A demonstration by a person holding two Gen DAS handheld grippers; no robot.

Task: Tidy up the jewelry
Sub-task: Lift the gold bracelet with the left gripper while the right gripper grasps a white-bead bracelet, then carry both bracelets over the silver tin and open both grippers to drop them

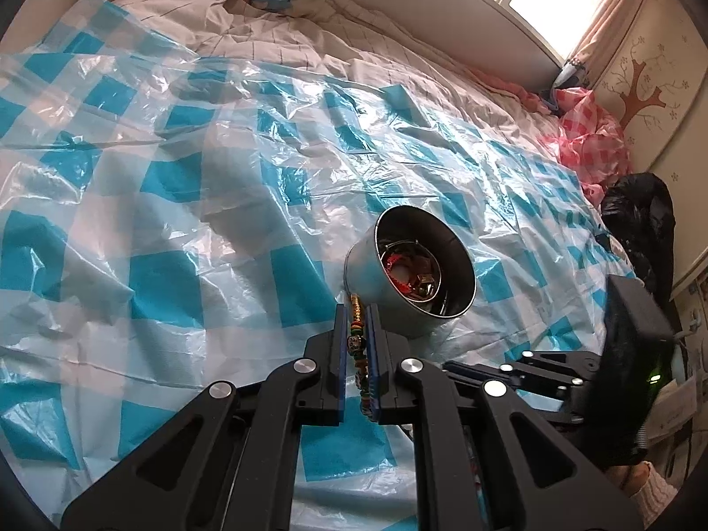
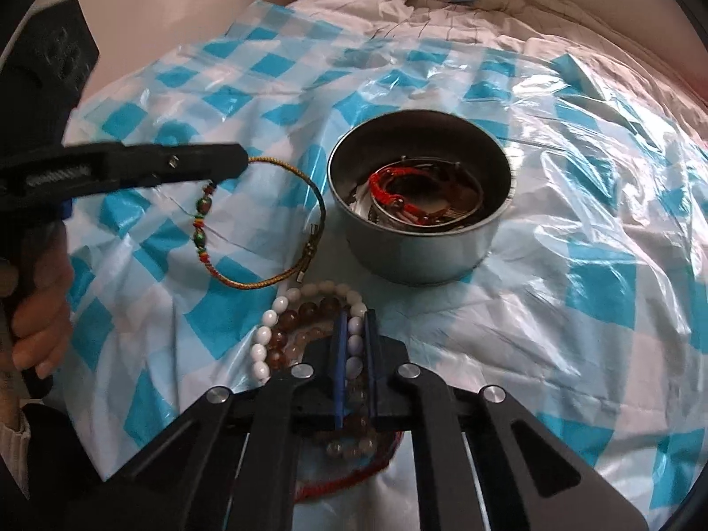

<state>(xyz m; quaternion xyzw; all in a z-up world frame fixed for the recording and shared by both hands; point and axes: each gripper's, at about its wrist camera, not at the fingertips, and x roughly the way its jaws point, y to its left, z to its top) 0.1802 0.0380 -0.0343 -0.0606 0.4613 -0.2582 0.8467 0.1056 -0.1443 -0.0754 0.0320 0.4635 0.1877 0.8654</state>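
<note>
lying across a bed, a crinkled blue-and-white checked plastic sheet (image 2: 575, 265) carries all the jewelry; near its middle stands a round metal tin (image 2: 418, 239), open at the top, with a red cord bracelet (image 2: 389, 188) and some metal bangles heaped inside; the left gripper (image 1: 356, 309) has its fingers drawn together on a braided cord bracelet (image 2: 283, 221) strung with green, red and yellow beads, the cord pinched between the blue pads; in the right wrist view that bracelet hangs as an open loop from the gripper's tip, its far side just beside the tin wall, and i cannot tell whether its lower curve touches the sheet; the person's hand (image 2: 40, 309) is wrapped around the left gripper's handle at the left edge of that view; the right gripper (image 2: 355, 314) is clamped on a white bead bracelet (image 2: 265, 336), a row of its oval beads caught between the pads; a brown translucent bead bracelet (image 2: 309, 309) lies inside the white loop, touching it, and runs on under the gripper body; both bead bracelets rest on the sheet just in front of the tin, not touching it; a strand of red cord (image 2: 354, 482) shows beneath the right gripper.
</note>
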